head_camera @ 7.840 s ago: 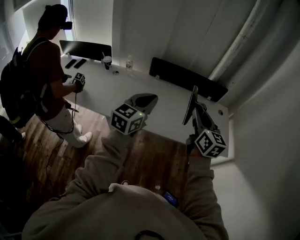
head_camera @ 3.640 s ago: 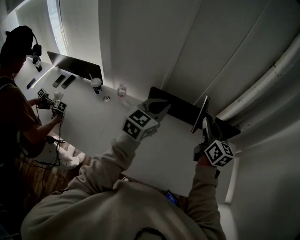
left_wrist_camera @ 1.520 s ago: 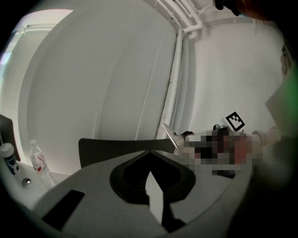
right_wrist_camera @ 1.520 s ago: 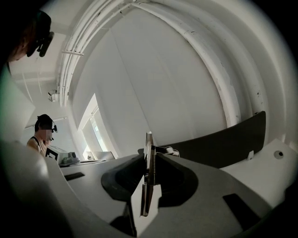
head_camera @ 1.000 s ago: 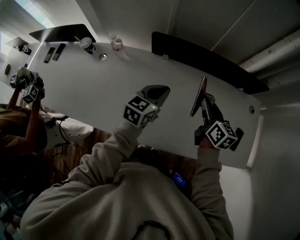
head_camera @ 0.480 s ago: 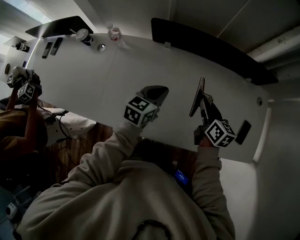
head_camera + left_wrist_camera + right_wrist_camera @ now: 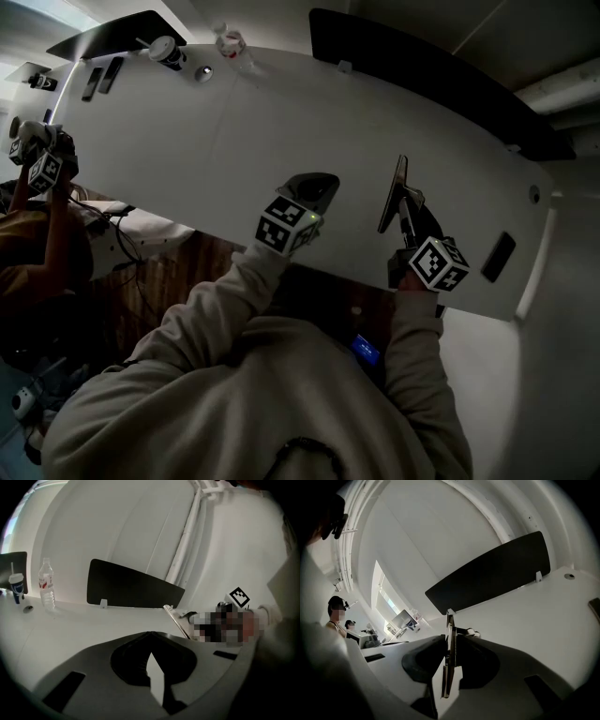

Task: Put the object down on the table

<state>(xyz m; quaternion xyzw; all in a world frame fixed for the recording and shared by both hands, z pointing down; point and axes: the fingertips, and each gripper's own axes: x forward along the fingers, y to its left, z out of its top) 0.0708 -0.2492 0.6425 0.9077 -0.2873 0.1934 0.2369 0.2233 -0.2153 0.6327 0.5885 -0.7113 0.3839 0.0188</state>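
White table [image 7: 234, 141] runs across the top of the head view, mostly bare where it matters. Flat object [image 7: 395, 192] sits right of centre in that view, over the table's near edge, standing on edge and clamped by the right gripper [image 7: 405, 204]. Pads press on its two broad faces at the lower end, and most of it sticks up past the jaws. Can't tell whether its far end touches the table. My read: stiff, thin, fairly light, smooth faces, so it may slip and won't stand on edge once let go. Lay it flat, keep the hold on the broad faces, set down gently in case it's fragile. Looks: dark slim slab, a ridged strip along the edge facing the right gripper view. Left gripper [image 7: 311, 186] is just to the left, jaws closed with nothing in them. Further out: small dark item [image 7: 497, 256] lower right on the table, black divider panel [image 7: 422, 66] at the back, bottle [image 7: 230, 42] and cup [image 7: 167, 49] upper left.
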